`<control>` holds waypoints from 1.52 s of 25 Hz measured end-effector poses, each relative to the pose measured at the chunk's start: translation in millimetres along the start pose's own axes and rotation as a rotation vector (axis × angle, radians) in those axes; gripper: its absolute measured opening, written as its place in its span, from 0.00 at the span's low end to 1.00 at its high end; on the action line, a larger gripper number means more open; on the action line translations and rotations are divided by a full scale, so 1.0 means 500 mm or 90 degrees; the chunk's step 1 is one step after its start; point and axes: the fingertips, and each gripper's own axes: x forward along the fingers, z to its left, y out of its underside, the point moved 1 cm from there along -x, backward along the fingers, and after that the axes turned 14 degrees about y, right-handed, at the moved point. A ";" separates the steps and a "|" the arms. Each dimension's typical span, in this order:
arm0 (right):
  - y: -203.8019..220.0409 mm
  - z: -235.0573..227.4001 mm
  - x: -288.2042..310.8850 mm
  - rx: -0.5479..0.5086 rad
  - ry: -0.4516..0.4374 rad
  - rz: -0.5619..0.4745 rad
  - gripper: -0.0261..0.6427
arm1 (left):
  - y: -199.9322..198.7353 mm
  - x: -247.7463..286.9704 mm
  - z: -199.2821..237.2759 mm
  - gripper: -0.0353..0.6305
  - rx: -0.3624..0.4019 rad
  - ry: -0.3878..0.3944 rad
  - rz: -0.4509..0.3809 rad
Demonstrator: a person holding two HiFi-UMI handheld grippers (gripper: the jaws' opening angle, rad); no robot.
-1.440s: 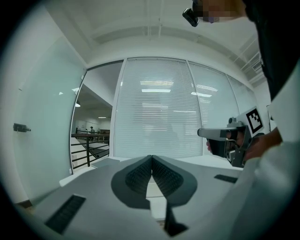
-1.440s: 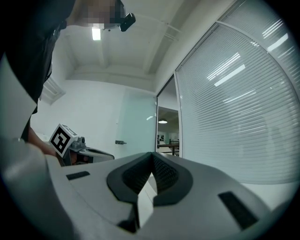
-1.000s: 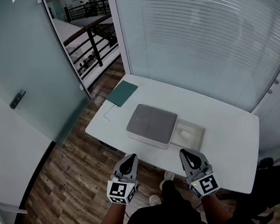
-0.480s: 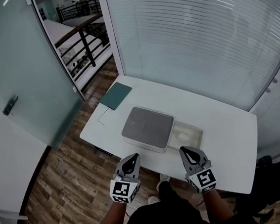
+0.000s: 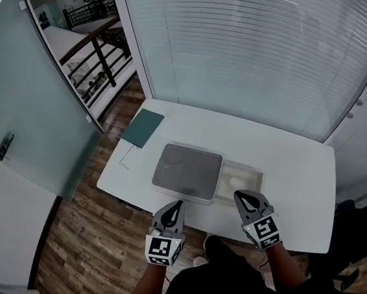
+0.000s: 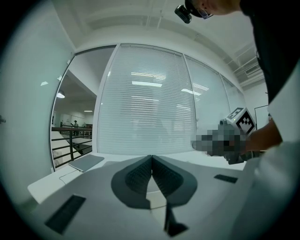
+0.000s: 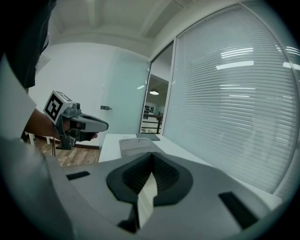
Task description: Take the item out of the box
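Box (image 5: 187, 173): white with a gray top, flat on the middle of the worktop (image 5: 290, 164), toward your left. From the head view it looks closed. The right gripper view shows its gray top ahead of the jaws.

Open shallow tray (image 5: 256, 185) touches the box's right side. A pale lump (image 5: 237, 180) lies inside it, toward the left. It is too small to tell what it is, or whether it is the item.

Your left hand-held gripper (image 5: 173, 209) is closed, jaws pressed together with nothing between them. Its own view shows the pads meeting (image 6: 151, 161). It is held up by the worktop's near edge, just short of the box's near side and not touching it.

Your right hand-held gripper (image 5: 243, 198) is also closed and empty, pads together (image 7: 151, 160). It hangs near the tray's near side, clear of it. The two point the same way and stay apart, each with its marker cube toward you. Each shows in the other's view: the right one (image 6: 236, 133) partly mosaicked, the left one (image 7: 79, 125) in your hand.

Green notebook (image 5: 142, 128) lies flat at the worktop's far left corner, well apart from the box. A thin cable (image 5: 127, 161) lies near it by the left edge.

White blinds (image 5: 245, 52) run behind glass past the far edge. A frosted glass door (image 5: 15, 95) stands to the left. Wood floor (image 5: 82, 238) shows below, and a dark railing (image 5: 93, 58) shows through the doorway.
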 end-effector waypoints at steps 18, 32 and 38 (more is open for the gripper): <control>0.182 -0.029 0.107 -0.131 -0.091 0.245 0.35 | 0.019 0.055 -0.003 0.07 -0.012 0.027 -0.003; 0.295 -0.032 0.197 -0.220 -0.181 0.412 0.52 | 0.033 0.066 0.005 0.07 -0.024 0.026 0.012; 0.313 -0.030 0.214 -0.205 -0.212 0.449 0.57 | 0.035 0.068 0.006 0.07 -0.022 0.025 0.007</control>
